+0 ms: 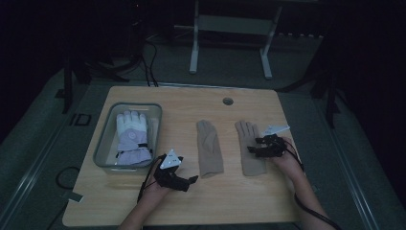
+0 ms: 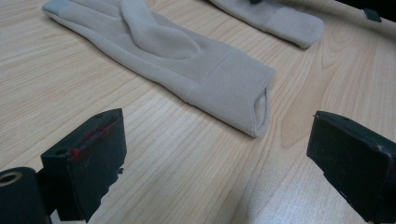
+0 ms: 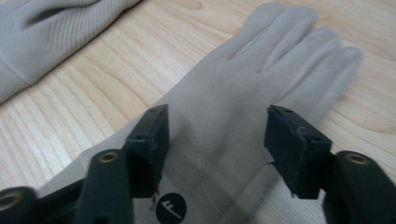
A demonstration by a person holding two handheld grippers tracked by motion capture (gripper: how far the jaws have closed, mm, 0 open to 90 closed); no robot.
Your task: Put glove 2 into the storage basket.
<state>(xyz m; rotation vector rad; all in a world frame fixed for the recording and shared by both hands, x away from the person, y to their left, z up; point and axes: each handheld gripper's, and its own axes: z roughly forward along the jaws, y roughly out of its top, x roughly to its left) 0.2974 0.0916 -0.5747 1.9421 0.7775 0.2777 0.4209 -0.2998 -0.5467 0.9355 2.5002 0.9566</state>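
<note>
Two beige gloves lie flat on the wooden table. The left beige glove (image 1: 208, 148) (image 2: 187, 60) has its cuff toward me, and my left gripper (image 1: 190, 181) (image 2: 217, 158) hovers open just short of that cuff, touching nothing. The right beige glove (image 1: 249, 146) (image 3: 252, 88) lies palm down with its fingers pointing away. My right gripper (image 1: 253, 145) (image 3: 217, 149) stands open over its palm area, one jaw on either side, nothing pinched between them. A small black round logo (image 3: 170, 208) shows near the glove's cuff.
A grey plastic bin (image 1: 103, 153) at the table's left holds a white and lilac padded glove (image 1: 131, 136). A round cable hole (image 1: 228, 101) sits at the table's far edge. A white desk frame (image 1: 230, 33) stands on the floor beyond, with cables (image 1: 148, 62) running there.
</note>
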